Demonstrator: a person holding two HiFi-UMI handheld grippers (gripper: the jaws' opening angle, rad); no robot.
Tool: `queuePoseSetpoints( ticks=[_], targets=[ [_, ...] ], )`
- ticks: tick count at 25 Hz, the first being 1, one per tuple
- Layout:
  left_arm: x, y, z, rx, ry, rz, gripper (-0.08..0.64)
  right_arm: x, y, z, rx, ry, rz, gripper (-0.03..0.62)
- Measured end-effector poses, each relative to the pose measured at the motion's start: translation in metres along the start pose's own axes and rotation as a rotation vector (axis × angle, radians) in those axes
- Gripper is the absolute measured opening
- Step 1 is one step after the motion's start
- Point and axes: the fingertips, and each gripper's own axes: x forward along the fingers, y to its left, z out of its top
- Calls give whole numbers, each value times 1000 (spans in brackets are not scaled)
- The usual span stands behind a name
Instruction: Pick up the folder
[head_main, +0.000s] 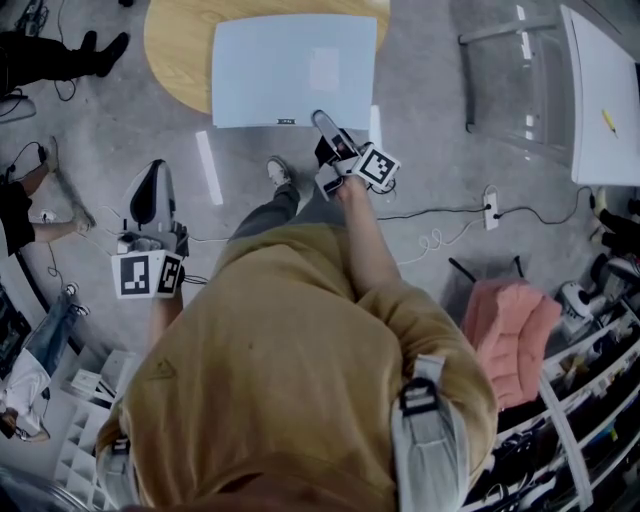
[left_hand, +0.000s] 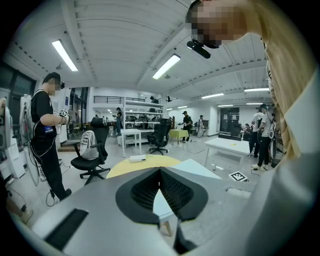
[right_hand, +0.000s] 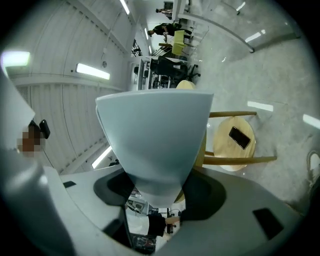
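Your right tool (head_main: 320, 121) grips the pale folder (head_main: 290, 65) by its near edge, above the round yellow desk (head_main: 175, 50). Your left tool (left_hand: 160, 171) sits low at your side, jaws closed together.

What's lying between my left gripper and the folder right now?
In the head view, only grey floor with one pale strip on it separates the left gripper from the folder; no object stands there.
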Motion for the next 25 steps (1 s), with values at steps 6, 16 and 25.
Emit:
queuePoseSetpoints(
  ticks=[6,16,25],
  targets=[
    [-1,0,1,-1,-11,2,3,11,23,8,-75,45,30,265],
    [-10,5,18,-9,-87,21,3,41,123,19,-125,22,241,265],
    [-18,13,40,-14,-192,47,3,44,214,47,-204,-30,356,265]
  ],
)
